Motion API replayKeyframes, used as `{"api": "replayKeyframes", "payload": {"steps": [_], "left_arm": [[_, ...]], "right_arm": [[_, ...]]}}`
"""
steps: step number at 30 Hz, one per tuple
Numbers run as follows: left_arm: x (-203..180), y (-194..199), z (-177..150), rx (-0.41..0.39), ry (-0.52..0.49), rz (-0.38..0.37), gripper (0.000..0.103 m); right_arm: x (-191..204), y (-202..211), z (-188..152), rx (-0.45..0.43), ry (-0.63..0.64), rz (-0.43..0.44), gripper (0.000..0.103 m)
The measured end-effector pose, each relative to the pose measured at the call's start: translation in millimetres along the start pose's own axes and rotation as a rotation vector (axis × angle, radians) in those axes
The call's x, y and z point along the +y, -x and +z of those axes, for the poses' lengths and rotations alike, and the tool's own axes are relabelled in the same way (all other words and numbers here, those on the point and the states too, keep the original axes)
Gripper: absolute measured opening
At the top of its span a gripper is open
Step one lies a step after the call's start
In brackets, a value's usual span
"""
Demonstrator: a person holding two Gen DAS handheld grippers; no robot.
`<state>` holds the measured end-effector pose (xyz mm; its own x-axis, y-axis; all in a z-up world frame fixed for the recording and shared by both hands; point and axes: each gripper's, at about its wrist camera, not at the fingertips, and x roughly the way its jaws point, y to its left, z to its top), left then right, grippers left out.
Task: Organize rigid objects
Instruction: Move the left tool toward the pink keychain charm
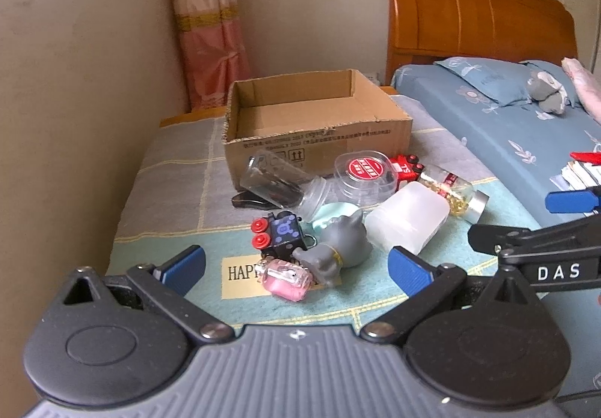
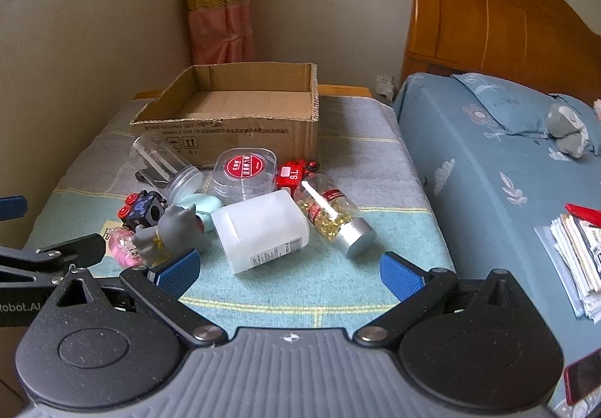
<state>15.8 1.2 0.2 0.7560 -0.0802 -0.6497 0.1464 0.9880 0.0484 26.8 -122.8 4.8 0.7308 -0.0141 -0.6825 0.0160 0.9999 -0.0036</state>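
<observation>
Toys and bottles lie heaped before my cardboard box, the white bottle nearest, while my left gripper and right gripper hover wide open, holding nothing.

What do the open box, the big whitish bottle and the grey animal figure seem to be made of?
Box: corrugated cardboard, matte brown, with ragged torn edges and printed marks.
Whitish bottle: probably frosted translucent plastic with a smooth, dull surface and a printed label.
Grey figure: looks like soft vinyl or rubber, with a slight sheen; uncertain.
</observation>
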Motion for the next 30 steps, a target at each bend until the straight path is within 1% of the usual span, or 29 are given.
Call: {"api": "replayKeyframes", "payload": {"steps": [4,8,16,21,30], "left_arm": [[4,-7,-2,0.008,-0.015,-0.008,0.102],[10,-20,-8,0.031,-0.034,-0.018,0.102],[23,-52,-23,0.086,-0.013,-0.059,0.102],[25,-74,-31,0.136,-0.027,-0.086,0.102],[25,-99,-43,0.17,-0.033,-0.161,0.102]], "right_arm": [[-3,-5,-2,-0.01,0.007,0.037,0.103],[-4,-13,-5,-0.007,0.019,0.052,0.103],[-10,-34,-14,0.041,0.019,0.059,0.103],[-10,-46,-17,0.07,0.017,0.058,0.103],[-11,-58,-17,0.092,0.018,0.07,0.103]]}}
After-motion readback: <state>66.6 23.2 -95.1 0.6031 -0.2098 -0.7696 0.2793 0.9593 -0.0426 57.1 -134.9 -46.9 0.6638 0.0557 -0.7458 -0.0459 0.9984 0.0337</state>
